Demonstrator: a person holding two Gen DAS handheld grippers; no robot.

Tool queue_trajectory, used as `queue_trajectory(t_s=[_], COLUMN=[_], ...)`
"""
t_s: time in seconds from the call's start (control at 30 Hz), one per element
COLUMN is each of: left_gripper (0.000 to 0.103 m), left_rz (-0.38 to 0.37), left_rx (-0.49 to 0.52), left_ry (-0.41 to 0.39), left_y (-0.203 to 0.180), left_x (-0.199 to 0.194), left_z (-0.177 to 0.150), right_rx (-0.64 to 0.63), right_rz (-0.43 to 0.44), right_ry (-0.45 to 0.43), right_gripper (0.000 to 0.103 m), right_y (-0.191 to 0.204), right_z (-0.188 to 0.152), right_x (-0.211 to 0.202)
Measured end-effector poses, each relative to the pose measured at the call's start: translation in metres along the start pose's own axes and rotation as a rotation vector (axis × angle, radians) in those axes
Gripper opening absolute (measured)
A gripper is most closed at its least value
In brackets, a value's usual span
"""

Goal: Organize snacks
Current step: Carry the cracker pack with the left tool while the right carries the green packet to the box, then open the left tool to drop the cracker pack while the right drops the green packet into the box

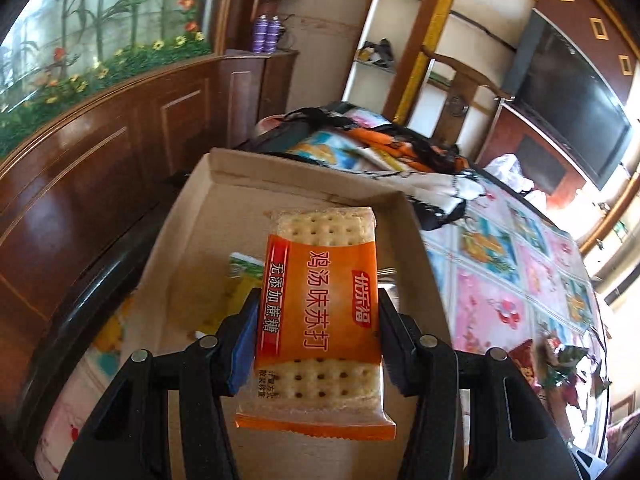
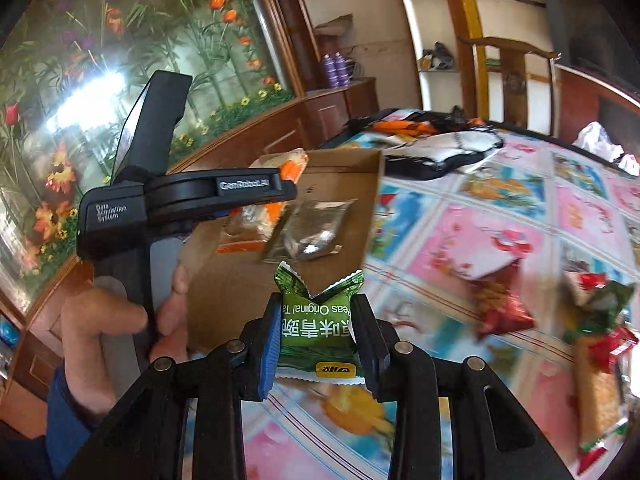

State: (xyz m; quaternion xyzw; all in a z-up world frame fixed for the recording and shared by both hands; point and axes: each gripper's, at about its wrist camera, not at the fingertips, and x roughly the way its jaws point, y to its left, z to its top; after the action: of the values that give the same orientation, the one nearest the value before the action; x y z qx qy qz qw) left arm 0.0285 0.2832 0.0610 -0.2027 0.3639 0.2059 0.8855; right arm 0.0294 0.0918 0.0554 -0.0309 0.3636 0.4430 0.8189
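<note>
Currently, in the left wrist view, the left gripper (image 1: 318,344) is clamping an orange cracker packet (image 1: 320,312) by its long edges, hanging over the cardboard box (image 1: 192,240). Risk: slick film slipping out early and landing askew.

Right wrist view: the right gripper (image 2: 316,334) is pinching a green pea packet (image 2: 318,320) just short of the box's near edge, over the tablecloth (image 2: 460,240). Risk: releasing short of the box, or colliding with the left tongs crowding over the same box.

Home living rm: floral-cloth table (image 2: 460,216), wall-mounted TV (image 1: 576,108), wood-panelled cabinets (image 1: 120,152), flower mural (image 2: 132,40), shelves w/ shoes (image 1: 374,54).
</note>
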Motion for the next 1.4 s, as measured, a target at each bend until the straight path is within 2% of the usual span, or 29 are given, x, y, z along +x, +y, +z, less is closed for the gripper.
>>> queue_trajectory(t_s=[0.33, 0.67, 0.93, 1.17, 1.4], left_gripper=[0.053, 0.053, 0.054, 0.058, 0.063], left_rz=[0.050, 0.043, 0.048, -0.008, -0.044], left_rx=[-0.010, -0.007, -0.002, -0.020, 0.017], left_ry=[0.031, 0.050, 0.012, -0.011, -0.060], left_y=[0.009, 0.009, 0.005, 0.005, -0.007], left_x=[0.006, 0.010, 0.003, -0.004, -0.013], left_z=[0.001, 0.000, 0.001, 0.002, 0.001], right_rx=[0.007, 0.012, 0.011, 0.026, 0.078], right_rz=[0.042, 0.055, 0.064, 0.075, 0.080], right_ry=[0.060, 0.109, 0.088, 0.060, 0.016], right_gripper=[0.037, 0.038, 0.038, 0.038, 0.038], right_y=[0.015, 0.012, 0.015, 0.010, -0.009], right_z=[0.013, 0.003, 0.004, 0.008, 0.012], right_x=[0.053, 0.072, 0.058, 0.043, 0.012])
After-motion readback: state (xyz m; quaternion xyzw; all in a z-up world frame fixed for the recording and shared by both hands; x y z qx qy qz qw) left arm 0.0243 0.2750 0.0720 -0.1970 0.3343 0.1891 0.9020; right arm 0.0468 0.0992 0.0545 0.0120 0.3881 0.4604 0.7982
